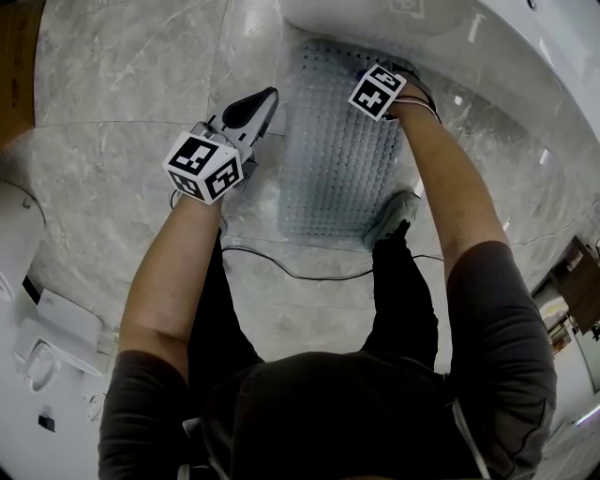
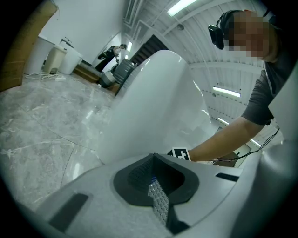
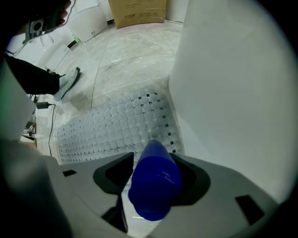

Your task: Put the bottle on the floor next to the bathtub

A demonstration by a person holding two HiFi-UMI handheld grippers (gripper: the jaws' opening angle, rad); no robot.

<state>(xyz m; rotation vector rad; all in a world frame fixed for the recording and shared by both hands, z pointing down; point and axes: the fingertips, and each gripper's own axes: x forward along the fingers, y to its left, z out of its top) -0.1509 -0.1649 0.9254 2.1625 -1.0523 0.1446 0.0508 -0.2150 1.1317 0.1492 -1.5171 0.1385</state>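
- Nearest the head camera is the person's dark shirt [image 1: 356, 412], with both bare forearms reaching down over the grey marble floor [image 1: 112, 84].
- In the right gripper view, a blue bottle [image 3: 156, 186] fills the foreground, its near end towards the lens.
- It stands between the fingers of the right gripper [image 3: 153, 159], which points straight down.
- Those fingers are spread, with a thin gap showing beside the bottle on the left.
- The bottle's far end is down at the edge of a perforated translucent mat [image 3: 107, 130], just beside the white wall of the bathtub [image 3: 233, 83].
- From the head view the bottle is hidden under the right hand and its marker cube.
- The left gripper [image 1: 258, 101] hangs over bare floor left of the mat, with its fingers pressed together on nothing.
- A thin cable [image 1: 291, 272] trails across the floor near a grey shoe [image 1: 394, 216].
- A cardboard box [image 3: 137, 11] stands well away at the far side of the floor.
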